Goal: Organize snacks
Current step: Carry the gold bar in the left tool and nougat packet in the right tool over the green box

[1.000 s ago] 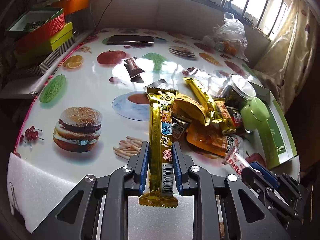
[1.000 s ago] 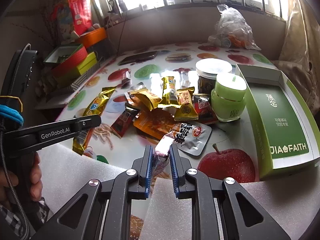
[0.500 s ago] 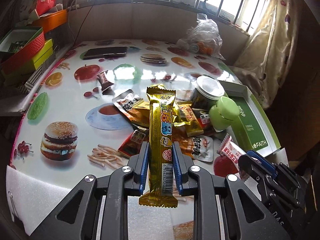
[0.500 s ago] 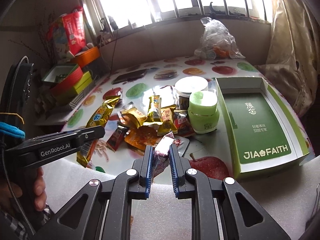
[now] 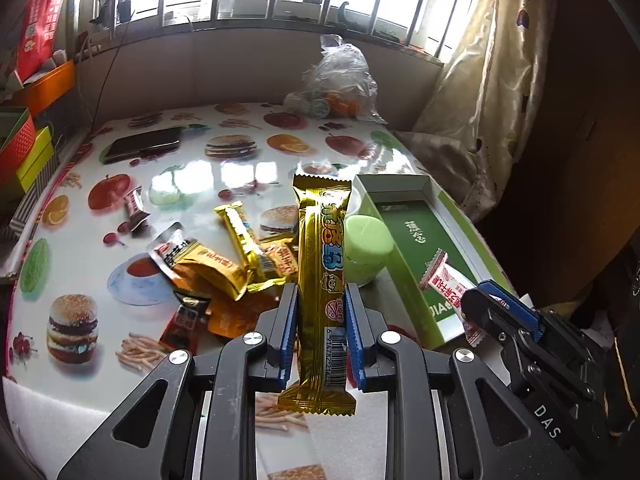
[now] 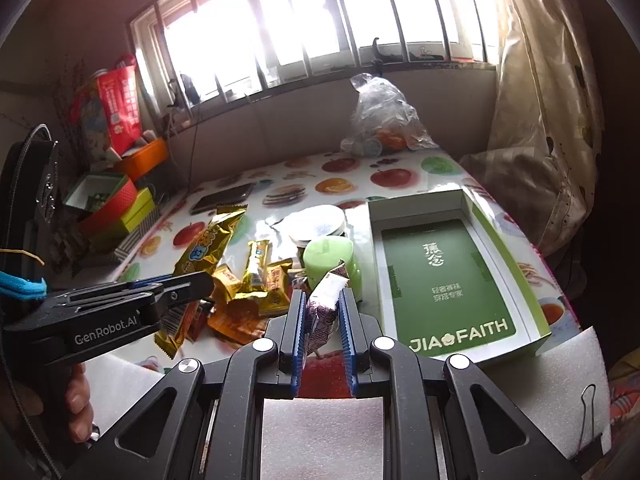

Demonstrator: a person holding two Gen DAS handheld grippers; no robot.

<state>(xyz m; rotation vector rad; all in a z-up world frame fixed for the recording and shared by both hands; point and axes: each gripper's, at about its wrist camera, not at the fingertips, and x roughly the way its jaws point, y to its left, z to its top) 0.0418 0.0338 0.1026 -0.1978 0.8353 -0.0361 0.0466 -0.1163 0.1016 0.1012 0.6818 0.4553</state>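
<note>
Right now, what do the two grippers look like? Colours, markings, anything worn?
Both are black handheld frames with silver pivot screws and ribbed blue fingers. The left gripper reads "GenRobot.AI" on its side; a blue band and yellow elastic wrap its rear. The right gripper shows "DAS". A checked sleeve is near the left hand.

Daylight pours through the barred window [image 6: 320,40], blown out to white in the right wrist view, and throws glare patches on the glossy counter [image 5: 224,172]. Both fisheye views bend and darken toward their corners; the centres stay sharp.
</note>
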